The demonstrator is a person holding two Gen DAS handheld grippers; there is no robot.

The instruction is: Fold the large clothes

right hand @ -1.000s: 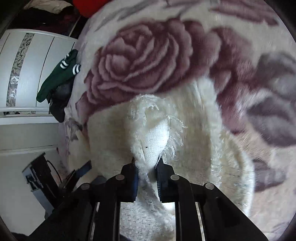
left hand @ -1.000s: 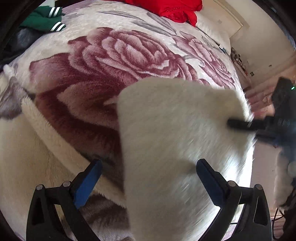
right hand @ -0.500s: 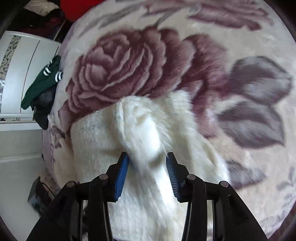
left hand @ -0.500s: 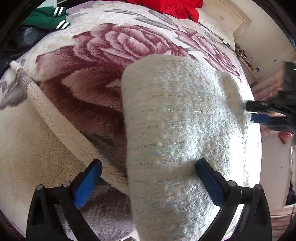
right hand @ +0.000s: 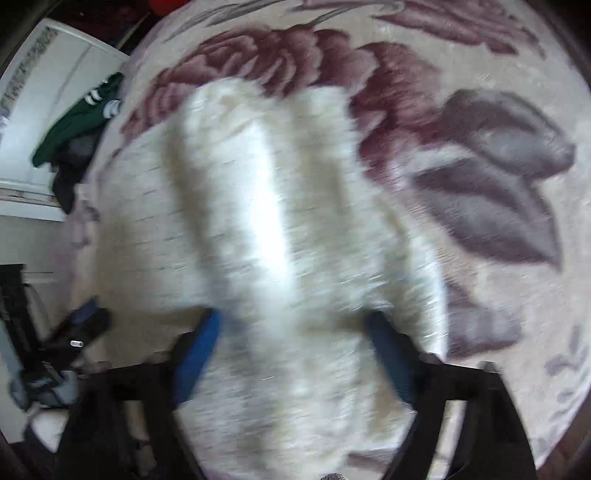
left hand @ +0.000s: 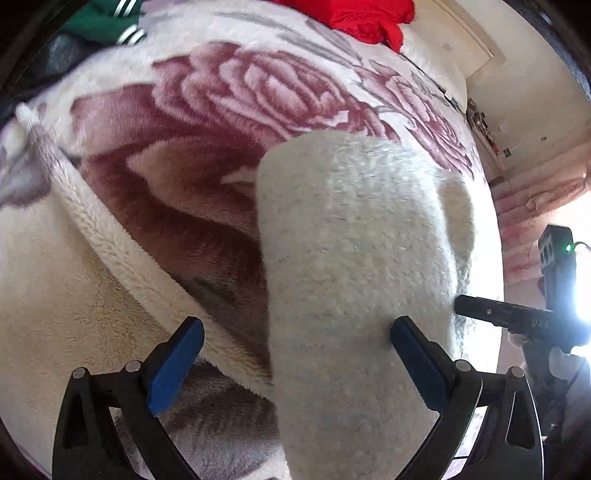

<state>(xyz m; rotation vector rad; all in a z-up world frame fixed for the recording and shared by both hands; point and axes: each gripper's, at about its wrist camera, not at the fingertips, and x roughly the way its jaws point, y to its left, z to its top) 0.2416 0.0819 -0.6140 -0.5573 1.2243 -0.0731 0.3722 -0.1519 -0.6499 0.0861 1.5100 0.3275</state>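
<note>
Lying between both spread tools (left hand: 295,347) (right hand: 291,336), cream sweater (left hand: 354,258) on rose blanket (left hand: 229,96).

A: What can't you make out?
B: The right wrist view is smeared; the white knit garment (right hand: 280,236) has no readable texture or edges.
A: And the left?
B: The garment (left hand: 354,280) runs off the bottom edge, covering the rose blanket (left hand: 207,155) beneath.

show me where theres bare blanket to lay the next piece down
Free: the rose-print plush blanket between the cream fuzzy knit garment and the red clothing heap. Crowded: the far-left corner with green striped clothing.
</note>
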